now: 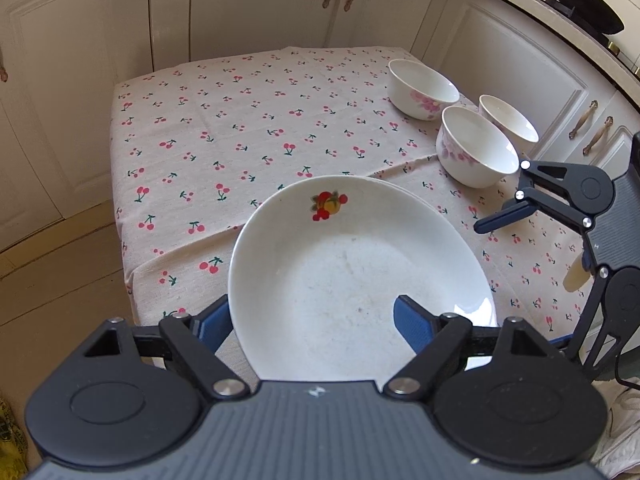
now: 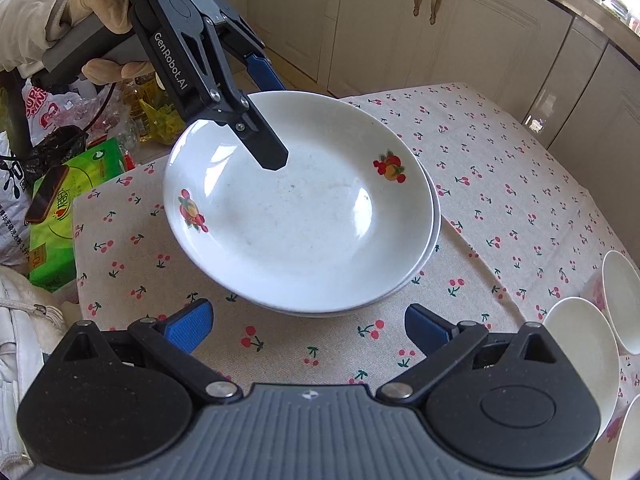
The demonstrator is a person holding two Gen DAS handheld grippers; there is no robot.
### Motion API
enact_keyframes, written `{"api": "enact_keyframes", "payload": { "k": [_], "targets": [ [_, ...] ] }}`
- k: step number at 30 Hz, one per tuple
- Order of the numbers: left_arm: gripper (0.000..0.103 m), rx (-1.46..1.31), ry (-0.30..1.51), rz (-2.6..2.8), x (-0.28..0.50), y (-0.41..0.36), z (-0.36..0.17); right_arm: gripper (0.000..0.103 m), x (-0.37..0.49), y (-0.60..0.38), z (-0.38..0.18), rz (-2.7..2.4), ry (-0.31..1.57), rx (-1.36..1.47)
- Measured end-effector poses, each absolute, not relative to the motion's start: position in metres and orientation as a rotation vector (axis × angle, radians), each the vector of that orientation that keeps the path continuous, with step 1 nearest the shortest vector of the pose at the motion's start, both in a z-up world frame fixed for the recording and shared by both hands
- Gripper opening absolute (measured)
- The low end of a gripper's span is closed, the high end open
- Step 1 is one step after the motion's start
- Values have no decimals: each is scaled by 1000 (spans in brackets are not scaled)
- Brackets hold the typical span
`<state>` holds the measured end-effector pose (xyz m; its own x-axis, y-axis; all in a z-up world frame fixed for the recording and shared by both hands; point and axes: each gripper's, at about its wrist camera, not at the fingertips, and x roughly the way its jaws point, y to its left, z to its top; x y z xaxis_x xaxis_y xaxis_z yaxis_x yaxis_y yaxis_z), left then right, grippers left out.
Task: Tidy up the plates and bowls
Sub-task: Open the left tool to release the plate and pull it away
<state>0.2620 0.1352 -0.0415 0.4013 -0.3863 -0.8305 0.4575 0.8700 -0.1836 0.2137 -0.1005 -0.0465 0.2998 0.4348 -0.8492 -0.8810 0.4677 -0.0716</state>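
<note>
- The plates (image 2: 296,216) are sitting stacked on the desk (image 2: 500,184); three bowls (image 1: 476,146) beyond them are standing apart, probably awaiting stacking.
- The left gripper (image 1: 312,320) is straddling the stack's near rim, fingers half open, pads seemingly not pressing.
- The right gripper (image 2: 308,330) is hanging beside the stack, wide open, holding nothing.

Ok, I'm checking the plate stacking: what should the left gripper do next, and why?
Probably back the left gripper off the top plate's rim. Its jaws stand open astride that rim, the plate already lies nested on the stack, and three bowls wait unstacked.
</note>
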Motion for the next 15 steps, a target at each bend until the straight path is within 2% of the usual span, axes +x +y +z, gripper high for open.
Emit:
{"api": "enact_keyframes", "payload": {
  "k": [11, 15],
  "targets": [
    [85, 97, 944, -500, 243, 131, -30, 103, 201, -123, -37, 829, 812, -528],
    [89, 86, 889, -497, 232, 121, -21, 103, 194, -137, -33, 775, 781, -470]
  ]
}}
